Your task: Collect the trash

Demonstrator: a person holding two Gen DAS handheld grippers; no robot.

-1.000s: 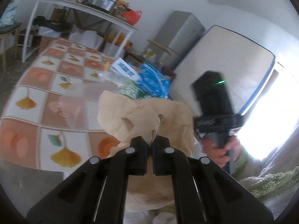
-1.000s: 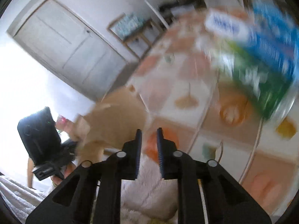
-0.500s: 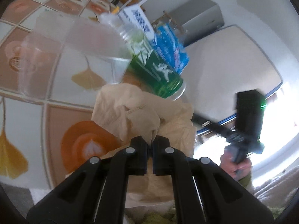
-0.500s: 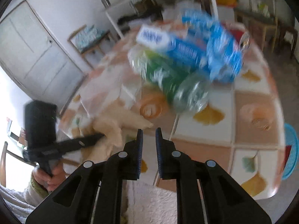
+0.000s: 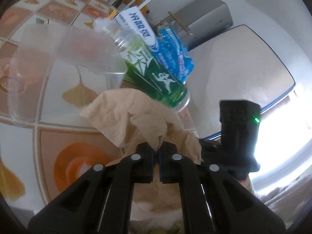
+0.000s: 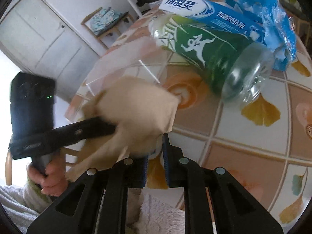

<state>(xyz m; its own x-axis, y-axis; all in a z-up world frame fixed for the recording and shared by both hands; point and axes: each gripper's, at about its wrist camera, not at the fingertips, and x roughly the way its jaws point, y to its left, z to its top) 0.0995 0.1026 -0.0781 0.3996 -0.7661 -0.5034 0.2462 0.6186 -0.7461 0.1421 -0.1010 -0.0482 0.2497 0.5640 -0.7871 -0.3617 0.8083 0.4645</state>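
My left gripper is shut on the rim of a crumpled brown paper bag at the near edge of the tiled table. Just beyond the bag lie a green-labelled clear bottle, a blue-and-white box, a blue crinkled wrapper and a clear plastic tub. In the right wrist view my right gripper shows a narrow gap with only tablecloth in it. The bag hangs just in front of its left finger. The bottle lies on its side beyond.
A grey fridge and a leaning pale board stand behind the table. A white door and a cushioned chair are on the far side. A hand grips the left tool; white fleece lies below.
The left gripper has carried the bag down and forward to the table edge beside the bottle. The right gripper has swung toward the trash pile and dipped, so the bag now meets its fingers.
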